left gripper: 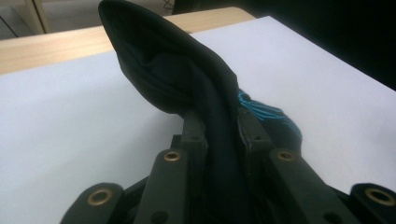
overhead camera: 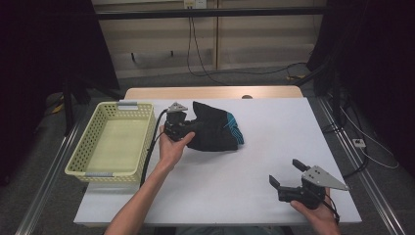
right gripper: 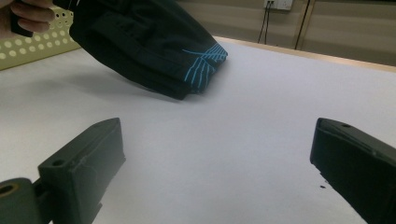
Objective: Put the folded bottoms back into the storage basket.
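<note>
My left tongs pinch the black folded garment beside the yellow basket; my right tongs gape wide above the table.

A pale wall with a socket stands beyond the white surface. Black cables hang down to the grey floor. Dark curtains flank both sides.
</note>
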{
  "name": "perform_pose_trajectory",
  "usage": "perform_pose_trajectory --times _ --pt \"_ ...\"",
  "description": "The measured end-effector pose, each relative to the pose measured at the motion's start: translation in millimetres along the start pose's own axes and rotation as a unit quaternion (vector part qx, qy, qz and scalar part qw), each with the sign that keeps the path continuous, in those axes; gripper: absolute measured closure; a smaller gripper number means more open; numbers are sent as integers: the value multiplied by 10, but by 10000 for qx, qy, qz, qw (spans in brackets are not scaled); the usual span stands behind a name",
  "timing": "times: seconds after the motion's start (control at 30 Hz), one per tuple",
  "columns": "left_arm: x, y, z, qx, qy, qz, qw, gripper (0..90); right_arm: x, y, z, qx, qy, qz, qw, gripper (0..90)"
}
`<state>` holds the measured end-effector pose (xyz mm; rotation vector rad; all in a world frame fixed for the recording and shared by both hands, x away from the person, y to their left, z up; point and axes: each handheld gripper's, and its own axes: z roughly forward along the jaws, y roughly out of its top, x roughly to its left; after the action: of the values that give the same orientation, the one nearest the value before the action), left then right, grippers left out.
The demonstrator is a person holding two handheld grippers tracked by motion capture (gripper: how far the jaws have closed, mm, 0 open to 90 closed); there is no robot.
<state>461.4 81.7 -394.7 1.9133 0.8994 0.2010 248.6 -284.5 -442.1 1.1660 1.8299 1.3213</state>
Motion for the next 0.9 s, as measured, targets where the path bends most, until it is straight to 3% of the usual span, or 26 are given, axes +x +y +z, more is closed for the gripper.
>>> perform_pose_trajectory --times 0.33,0.5,0.9 --pt "-34 116 -157 -120 -95 143 9998 766 0 0 -4 -8 5 -11 10000 27" --pt "-13 152 -228 -127 -189 117 9997 767 -4 3 -5 -4 -3 -26 10000 27" --pt "-69 240 -363 -170 -162 251 9994 767 -8 5 -12 -23 8 -15 10000 27"
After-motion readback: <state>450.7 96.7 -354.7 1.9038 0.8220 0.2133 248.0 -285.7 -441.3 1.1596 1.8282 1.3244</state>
